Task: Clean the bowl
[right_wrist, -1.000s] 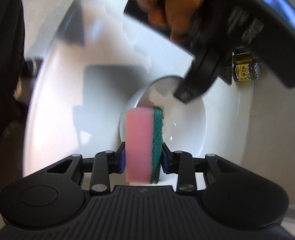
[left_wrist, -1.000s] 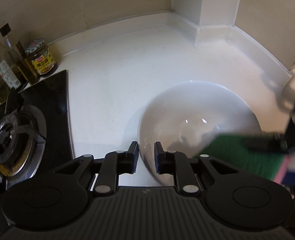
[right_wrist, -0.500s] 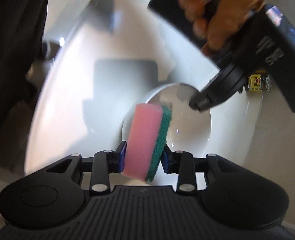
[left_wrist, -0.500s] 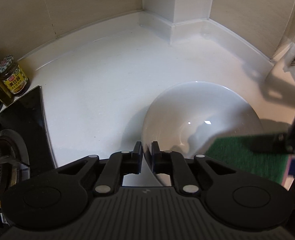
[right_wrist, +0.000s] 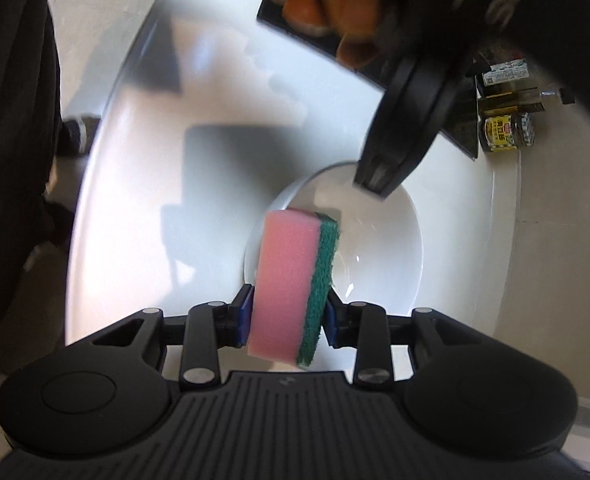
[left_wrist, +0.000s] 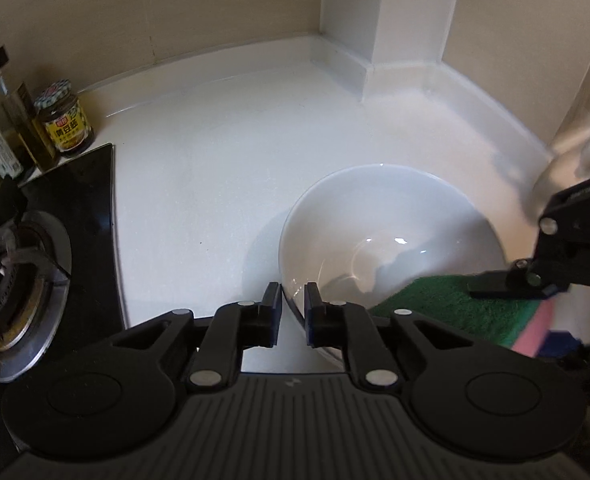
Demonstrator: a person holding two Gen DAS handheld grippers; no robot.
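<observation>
Presently catalogued, white bowl [left_wrist: 391,236]: upright on the white tabletop [left_wrist: 215,184], near the front edge, well apart from the gas burner [left_wrist: 11,276] and the sauce jar [left_wrist: 63,119] at the far left. Near rim caught between the jaws of the left gripper [left_wrist: 293,308]; jaws closing, almost together, one pad outside the wall, one inside, rim plainly between them. Whether pads already press the porcelain: cannot tell for certain, though gap looks filled.

Sponge [right_wrist: 291,284], pink foam with green scouring face: clamped across its thickness in the right gripper [right_wrist: 289,320], jaws closed onto it, long axis running forward along the fingers, tilted slightly right. Green face turned toward the bowl's well; pink face turned away. Same sponge seen in the left wrist view low right, over the bowl's near right rim, seemingly not yet pressed to the floor of the bowl.

Governing relation: bowl's hollow lies ahead of and below the sponge's free end, slightly right. Right hand nearer the interior; left hand [right_wrist: 335,4] placed as anchor on the opposite rim. Judged step: steadying under way, scrubbing not yet begun.
</observation>
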